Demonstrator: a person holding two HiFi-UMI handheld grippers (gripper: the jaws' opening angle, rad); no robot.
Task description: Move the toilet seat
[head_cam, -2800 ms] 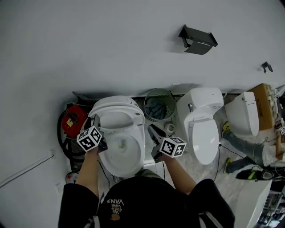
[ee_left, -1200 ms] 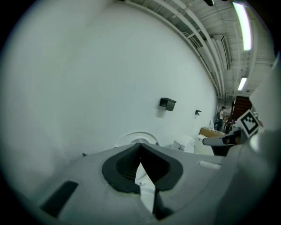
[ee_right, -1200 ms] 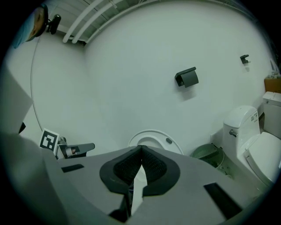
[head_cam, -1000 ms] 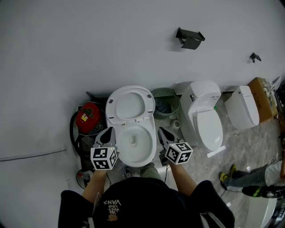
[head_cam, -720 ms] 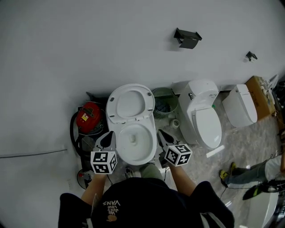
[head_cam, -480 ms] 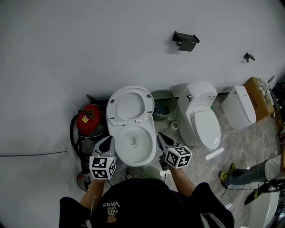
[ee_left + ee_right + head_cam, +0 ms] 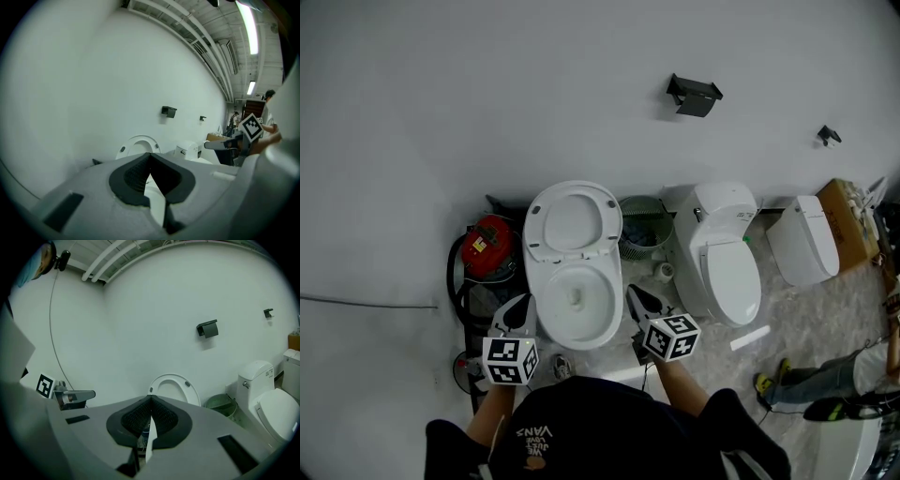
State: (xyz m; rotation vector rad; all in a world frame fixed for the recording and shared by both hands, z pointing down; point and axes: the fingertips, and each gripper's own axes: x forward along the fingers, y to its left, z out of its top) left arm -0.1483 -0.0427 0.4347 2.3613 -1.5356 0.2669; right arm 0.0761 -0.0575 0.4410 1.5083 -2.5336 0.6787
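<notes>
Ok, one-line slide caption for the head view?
Toilet seat raised; left gripper and right gripper, both shut and empty, flank the open bowl.

I see the pale marbled floor (image 7: 792,314) carrying an open toilet (image 7: 576,298), a green wire bin (image 7: 642,228) just beside it, a closed toilet (image 7: 729,272) and a red canister (image 7: 487,248).

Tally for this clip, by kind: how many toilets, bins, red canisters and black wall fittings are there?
Toilets: 3
Wire bin: 1
Red canister: 1
Black wall fittings: 2
Total: 7
</notes>
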